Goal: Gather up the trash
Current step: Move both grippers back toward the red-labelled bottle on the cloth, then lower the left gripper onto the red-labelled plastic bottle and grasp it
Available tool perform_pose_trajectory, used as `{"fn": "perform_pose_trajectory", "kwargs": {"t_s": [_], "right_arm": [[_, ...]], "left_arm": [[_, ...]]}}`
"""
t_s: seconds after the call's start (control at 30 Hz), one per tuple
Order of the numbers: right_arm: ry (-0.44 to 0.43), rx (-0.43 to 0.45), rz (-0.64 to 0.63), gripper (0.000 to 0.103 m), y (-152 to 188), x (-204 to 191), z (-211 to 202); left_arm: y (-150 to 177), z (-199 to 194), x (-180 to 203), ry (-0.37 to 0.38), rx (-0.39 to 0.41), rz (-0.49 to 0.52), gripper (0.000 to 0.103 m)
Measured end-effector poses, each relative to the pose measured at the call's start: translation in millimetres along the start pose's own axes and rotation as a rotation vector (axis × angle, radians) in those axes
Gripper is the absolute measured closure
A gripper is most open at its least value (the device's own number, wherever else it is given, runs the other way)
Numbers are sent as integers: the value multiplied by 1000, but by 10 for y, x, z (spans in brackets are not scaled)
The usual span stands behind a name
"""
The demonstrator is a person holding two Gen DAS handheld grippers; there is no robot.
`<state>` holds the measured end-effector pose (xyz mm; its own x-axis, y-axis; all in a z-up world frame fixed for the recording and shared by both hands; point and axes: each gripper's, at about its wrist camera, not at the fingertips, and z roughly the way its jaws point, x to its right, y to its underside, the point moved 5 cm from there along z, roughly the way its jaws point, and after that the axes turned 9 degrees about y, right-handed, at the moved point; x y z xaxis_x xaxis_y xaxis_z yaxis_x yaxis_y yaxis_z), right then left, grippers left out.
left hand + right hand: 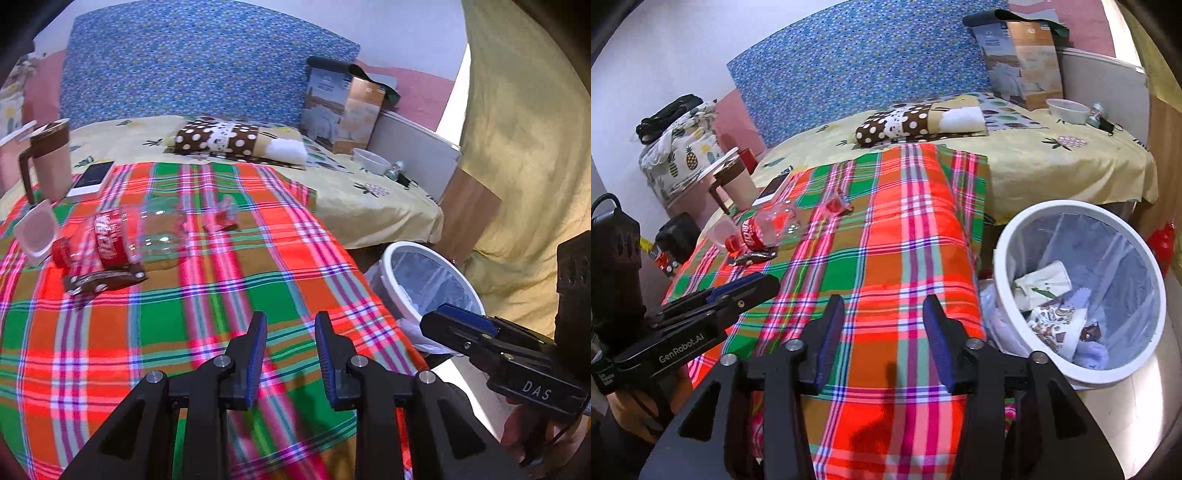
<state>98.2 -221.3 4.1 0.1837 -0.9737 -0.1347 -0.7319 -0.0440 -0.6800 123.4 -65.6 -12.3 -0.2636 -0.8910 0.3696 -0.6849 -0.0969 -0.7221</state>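
between pickups: both grippers empty, trash waiting on the plaid cloth

your left gripper [290, 343] hangs over the near part of the plaid cloth [221, 295] with its fingers apart and nothing between them. your right gripper [883, 332] is the same, fingers spread and empty, near the cloth's right edge, with the trash bin [1001, 258] just beside it on the floor. the bin already holds some crumpled paper and wrappers.

the trash left to collect lies at the far left of the cloth: an empty cola bottle [122, 236] on its side, a dark wrapper [103, 278] just in front of it, a clear plastic cup [37, 232] at its cap end, and a small red scrap [223, 218] a little to the right. the mug [51, 158] and phone [92, 177] behind them look like keepers.

you seem to be at the reach-out step. the next move calls for carrying a gripper forward and left, and closing across the bottle's body, which may roll or crush.
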Motion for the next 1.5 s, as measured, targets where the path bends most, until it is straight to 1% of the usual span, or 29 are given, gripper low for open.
{"fn": "perform_pose_trajectory", "kwargs": {"t_s": [0.47,0.7,0.87,0.97,1.0,1.07,1.13,1.3,1.37,1.4,1.43,1.5], "right_arm": [[-68,-9,-93,56,-88,-392,114],[-91,-9,-103,55,-132,-489,168],[-97,-21,-104,51,-158,-544,245],[-101,-28,-108,51,-166,-565,281],[-101,-30,-109,51,-168,-571,287],[-104,-38,-110,51,-170,-590,322],[-106,-44,-110,51,-166,-598,340],[-110,-68,-95,51,-167,-603,415],[-107,-75,-93,51,-168,-595,445],[-105,-79,-92,51,-169,-588,462],[-103,-83,-90,51,-168,-585,478],[-98,-90,-85,51,-163,-574,501]], "left_arm": [[-8,-296,-575,-120,27,-40,76],[-169,-391,-861,-176,38,-28,76],[-301,-417,-1056,-203,56,-30,76],[-403,-406,-1221,-221,61,-28,76],[-435,-398,-1274,-225,61,-26,76],[-519,-362,-1391,-231,60,-17,67],[-594,-324,-1503,-237,60,-8,62],[-734,-195,-1798,-247,46,-4,61],[-759,-136,-1888,-224,29,-2,60],[-766,-117,-1919,-213,25,-2,57],[-789,-101,-1959,-196,23,1,51],[-811,-76,-1995,-160,4,3,49]]}}
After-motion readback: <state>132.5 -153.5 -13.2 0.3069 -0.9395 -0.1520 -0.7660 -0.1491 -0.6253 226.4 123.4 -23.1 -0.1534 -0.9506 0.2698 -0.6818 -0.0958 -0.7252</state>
